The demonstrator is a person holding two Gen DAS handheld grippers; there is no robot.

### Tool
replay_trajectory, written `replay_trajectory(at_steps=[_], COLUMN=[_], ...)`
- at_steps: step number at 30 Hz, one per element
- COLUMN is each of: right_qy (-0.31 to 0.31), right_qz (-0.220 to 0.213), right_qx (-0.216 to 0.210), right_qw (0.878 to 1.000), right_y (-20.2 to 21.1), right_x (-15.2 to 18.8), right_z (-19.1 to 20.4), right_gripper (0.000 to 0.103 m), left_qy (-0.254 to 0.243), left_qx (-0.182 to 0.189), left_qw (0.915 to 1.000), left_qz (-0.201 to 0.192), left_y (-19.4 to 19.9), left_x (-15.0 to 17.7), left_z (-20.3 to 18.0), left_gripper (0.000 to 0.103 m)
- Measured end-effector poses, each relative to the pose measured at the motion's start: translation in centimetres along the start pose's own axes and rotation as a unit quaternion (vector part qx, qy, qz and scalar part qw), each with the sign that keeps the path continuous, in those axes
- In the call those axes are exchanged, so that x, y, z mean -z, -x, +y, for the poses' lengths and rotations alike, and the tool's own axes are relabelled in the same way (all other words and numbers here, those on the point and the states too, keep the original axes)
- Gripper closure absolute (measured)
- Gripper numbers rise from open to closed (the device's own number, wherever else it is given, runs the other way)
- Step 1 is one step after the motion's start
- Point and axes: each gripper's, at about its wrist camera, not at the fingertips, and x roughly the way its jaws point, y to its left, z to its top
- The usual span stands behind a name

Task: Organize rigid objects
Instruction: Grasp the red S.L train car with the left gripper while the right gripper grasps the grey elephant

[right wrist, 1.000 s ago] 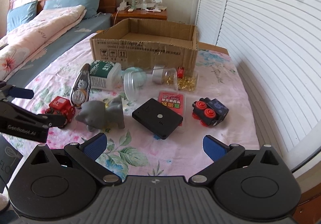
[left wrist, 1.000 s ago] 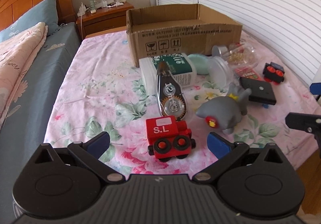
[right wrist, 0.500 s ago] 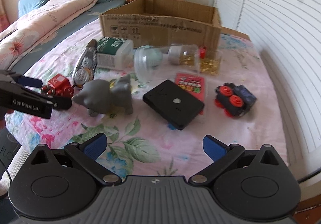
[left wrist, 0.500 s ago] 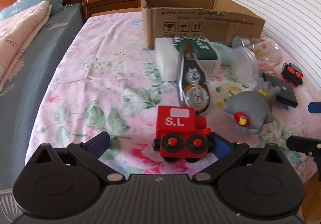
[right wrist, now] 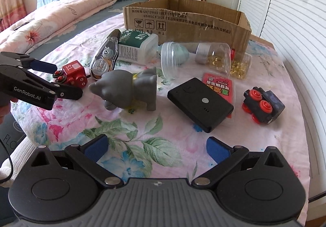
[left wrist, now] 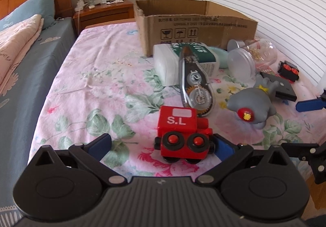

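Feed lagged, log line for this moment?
left gripper: open, straddling red train | right gripper: open, empty | box: train not in

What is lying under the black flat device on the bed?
A red packet sticks out from under the black flat device, on the floral sheet. Its covered part cannot be seen.

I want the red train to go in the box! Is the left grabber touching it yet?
Cannot tell. In the left wrist view the red train sits between the open left gripper fingers, hiding its right pad; the left pad is clearly apart.
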Motion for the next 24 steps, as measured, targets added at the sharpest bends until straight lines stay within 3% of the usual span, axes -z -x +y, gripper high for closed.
replay_trajectory(at_steps=[6,11,15,19,24], right_qy=[-0.001,-0.004,-0.005,-0.004,0.015], right_qz=[-0.013,-0.024,-0.026,-0.021,-0.014], right_qx=[0.001,0.003,0.006,0.006,-0.004], right_qw=[1.000,1.000,1.000,1.000,1.000], right_y=[0.1,0.2,0.2,0.1,0.1], right_x=[0.4,0.7,0.7,0.5,-0.2], right_z=[0.0,0.0,0.2,0.2,0.8], right_gripper=[0.000,0.000,0.000,0.000,0.000], left_qy=[-0.052,-0.055,-0.058,-0.046,-0.050], left_qx=[0.002,0.031,0.036,0.052,0.053], left_qw=[0.9986,0.9979,0.9975,0.9974,0.9971], left_qz=[-0.012,-0.011,-0.019,-0.021,-0.023], left_y=[0.2,0.3,0.2,0.3,0.5], left_x=[-0.2,-0.4,-0.4,-0.5,-0.3], left_z=[-1.4,-1.7,-1.8,-1.5,-1.1], left_gripper=[0.006,0.024,0.029,0.047,0.047])
